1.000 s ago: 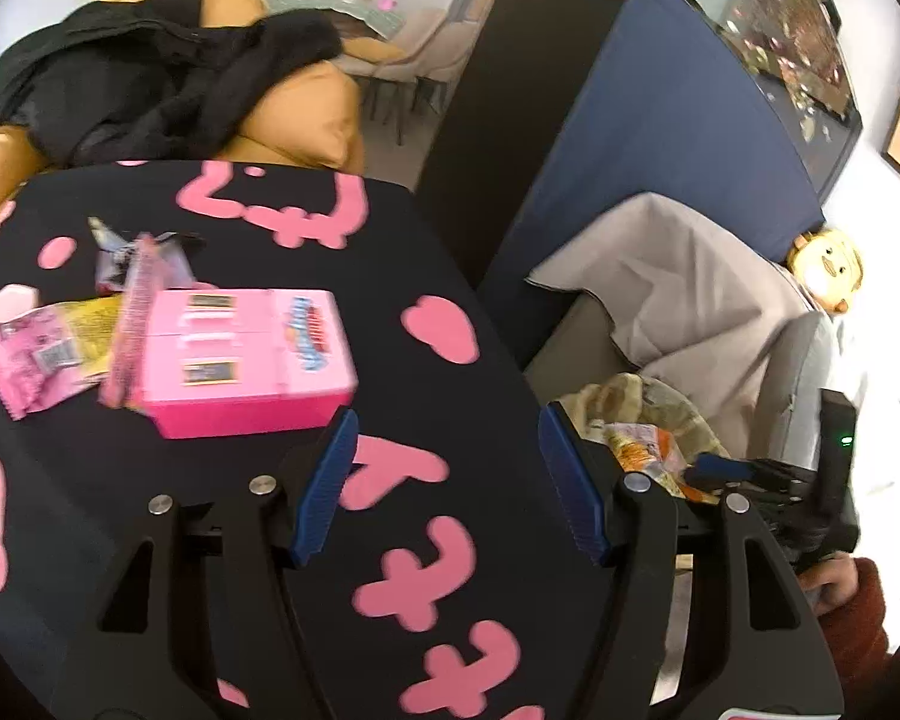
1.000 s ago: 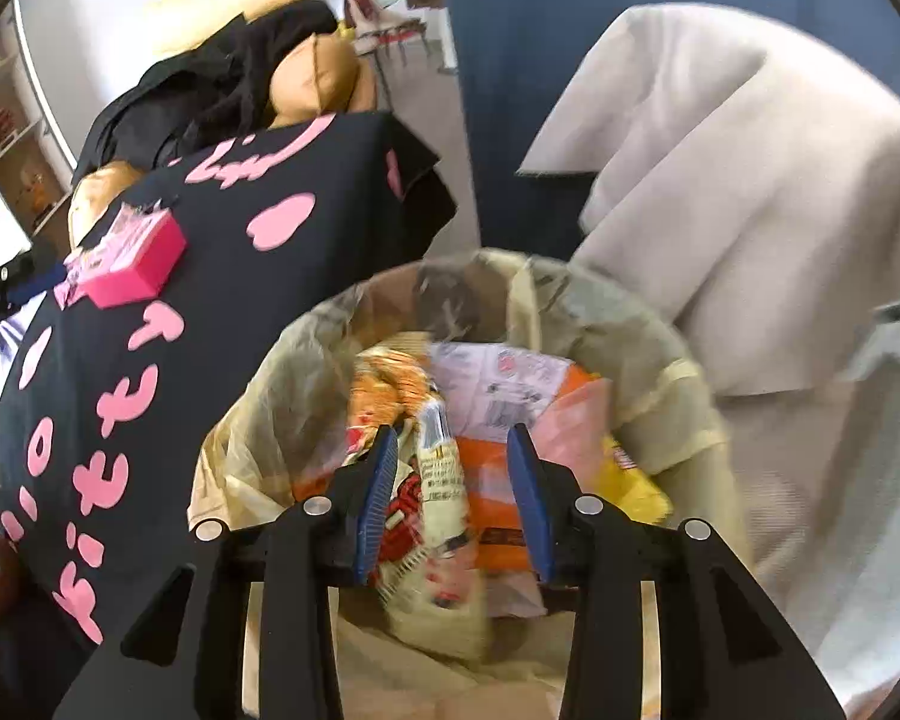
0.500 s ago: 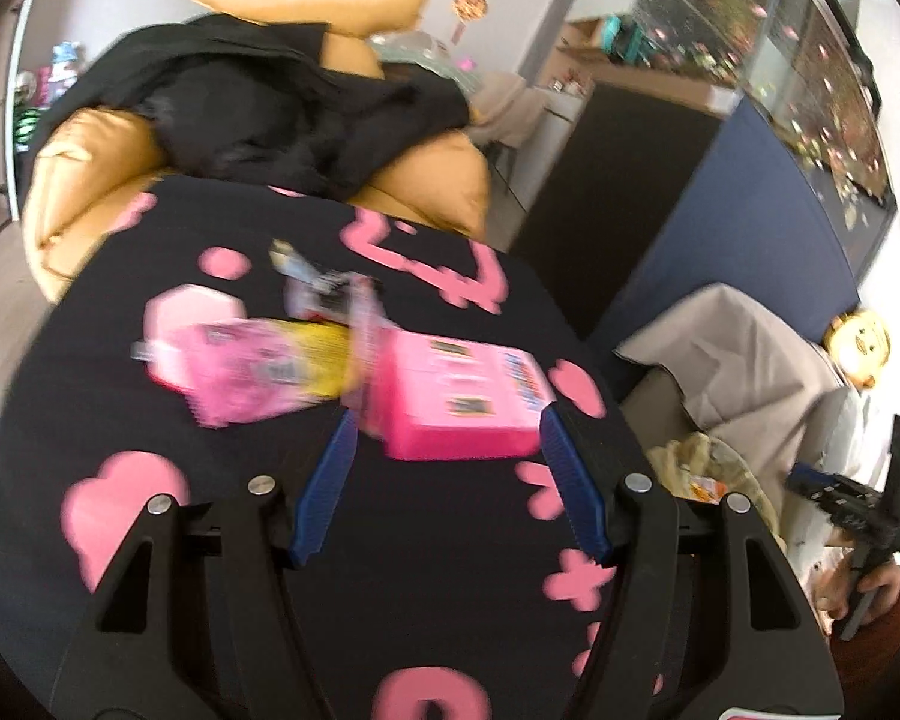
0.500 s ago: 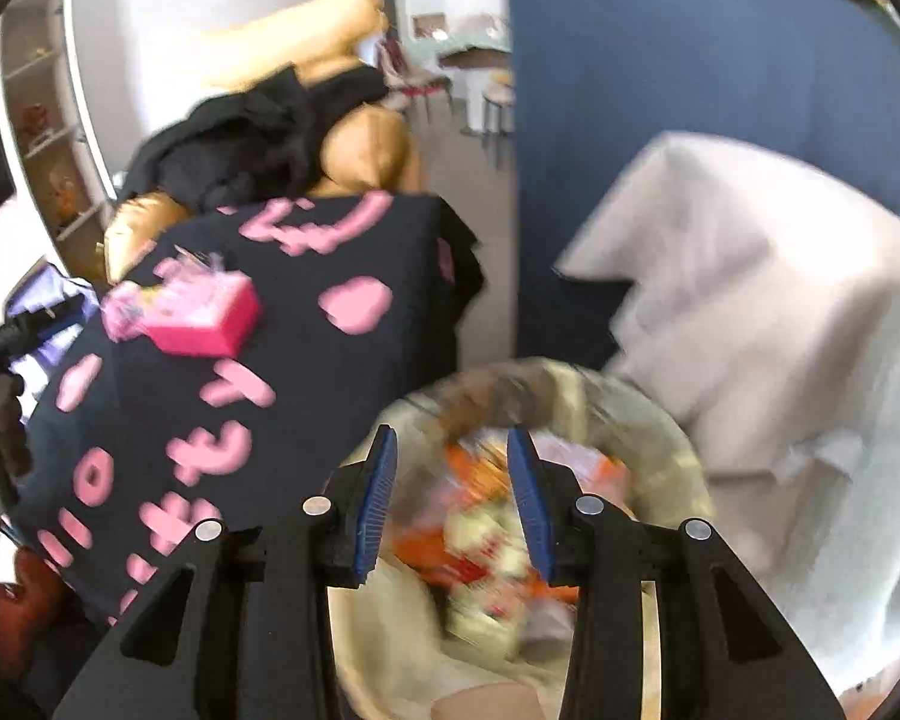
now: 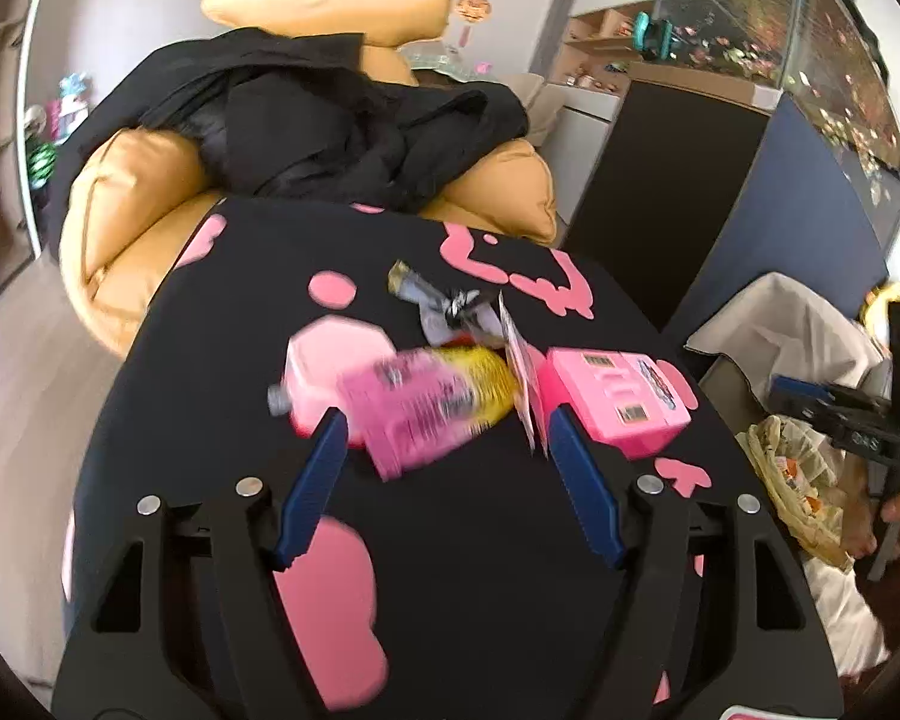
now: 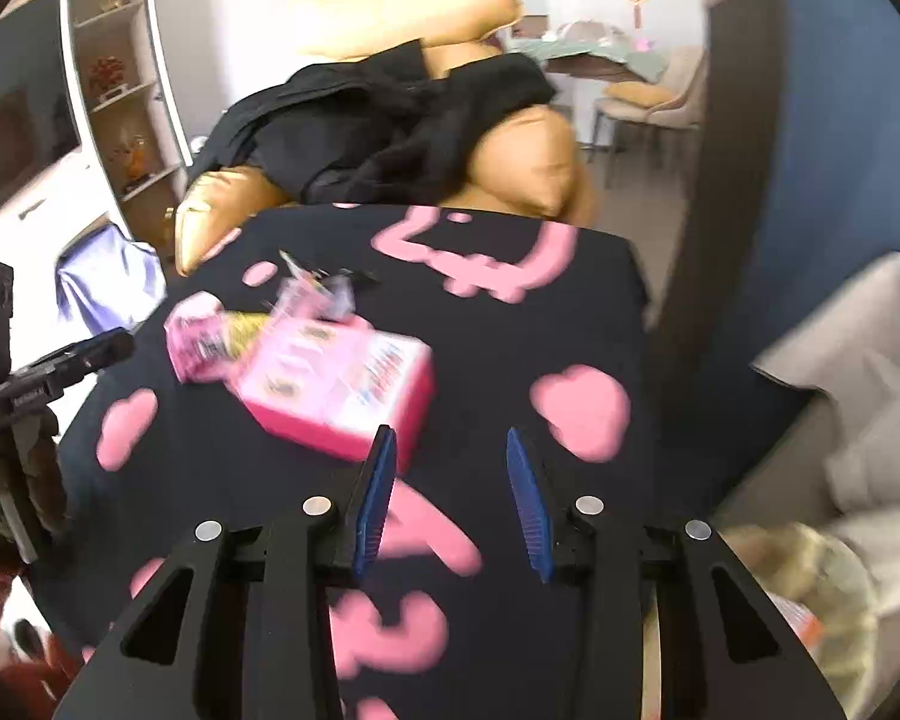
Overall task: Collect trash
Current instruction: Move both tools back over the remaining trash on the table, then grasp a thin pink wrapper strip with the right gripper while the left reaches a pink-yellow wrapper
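Note:
A pink and yellow snack wrapper [image 5: 426,405] lies on the black table with pink shapes [image 5: 450,540]. A pink box [image 5: 615,399] lies to its right and a silver wrapper [image 5: 444,306] behind it. My left gripper [image 5: 444,438] is open, its fingers just in front of the pink wrapper. My right gripper [image 6: 447,456] is open and empty over the table, right of the pink box [image 6: 336,390]. The pink wrapper [image 6: 201,348] shows left of the box. The trash bag [image 5: 804,486] with wrappers inside sits right of the table.
An orange sofa [image 5: 132,204] with black clothing [image 5: 330,114] stands behind the table. A blue partition [image 5: 780,210] and a grey cloth [image 5: 792,324] are at the right. The right gripper's body shows in the left wrist view [image 5: 852,420].
The left gripper has swung left and closed in on the pink wrapper. The right gripper has left the trash bag and moved over the table toward the pink box.

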Action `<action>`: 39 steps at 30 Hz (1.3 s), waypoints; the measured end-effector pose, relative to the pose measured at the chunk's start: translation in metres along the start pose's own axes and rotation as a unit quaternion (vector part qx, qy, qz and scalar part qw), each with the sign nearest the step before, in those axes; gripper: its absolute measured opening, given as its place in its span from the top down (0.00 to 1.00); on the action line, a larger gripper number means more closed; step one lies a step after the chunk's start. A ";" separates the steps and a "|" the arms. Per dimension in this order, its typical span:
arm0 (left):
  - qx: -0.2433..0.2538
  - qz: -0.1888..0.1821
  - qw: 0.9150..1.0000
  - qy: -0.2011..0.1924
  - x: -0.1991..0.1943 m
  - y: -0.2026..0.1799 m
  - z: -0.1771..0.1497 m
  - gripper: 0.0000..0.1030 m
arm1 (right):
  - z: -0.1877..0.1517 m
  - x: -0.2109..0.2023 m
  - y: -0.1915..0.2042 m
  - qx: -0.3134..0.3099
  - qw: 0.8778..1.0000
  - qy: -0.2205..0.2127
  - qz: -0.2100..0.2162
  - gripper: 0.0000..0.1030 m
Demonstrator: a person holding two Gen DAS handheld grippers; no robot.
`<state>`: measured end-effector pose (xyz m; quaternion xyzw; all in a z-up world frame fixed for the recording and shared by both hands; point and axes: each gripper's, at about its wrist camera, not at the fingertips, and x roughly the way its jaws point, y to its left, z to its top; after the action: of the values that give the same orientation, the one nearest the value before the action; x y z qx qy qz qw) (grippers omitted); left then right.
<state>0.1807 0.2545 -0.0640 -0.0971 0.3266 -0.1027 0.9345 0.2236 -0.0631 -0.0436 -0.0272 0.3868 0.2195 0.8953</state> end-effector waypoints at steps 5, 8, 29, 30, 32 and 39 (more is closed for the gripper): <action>0.018 0.039 0.999 0.002 0.012 0.016 0.028 0.36 | 0.045 0.057 0.040 0.012 1.000 0.016 0.000 0.64; -0.014 0.053 0.998 -0.008 0.007 0.035 0.031 0.36 | 0.060 0.089 0.060 0.038 0.998 0.037 0.044 0.64; 0.007 -0.021 1.000 0.016 0.017 0.032 0.011 0.36 | 0.087 0.132 0.089 0.007 0.996 0.077 0.048 0.91; 0.012 -0.021 1.000 0.017 0.019 0.028 0.011 0.36 | 0.088 0.125 0.086 0.012 0.996 0.071 0.050 0.92; 0.028 -0.023 0.999 0.018 0.024 0.016 0.014 0.36 | 0.089 0.107 0.074 0.028 0.997 0.055 0.052 0.92; 0.115 0.005 0.993 0.030 0.057 -0.020 0.020 0.36 | 0.054 0.061 0.038 0.074 0.997 0.017 0.030 0.92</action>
<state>0.2346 0.2230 -0.0770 0.0154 0.3407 -0.1375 0.9299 0.2815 0.0059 -0.0445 0.0468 0.4174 0.2164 0.8814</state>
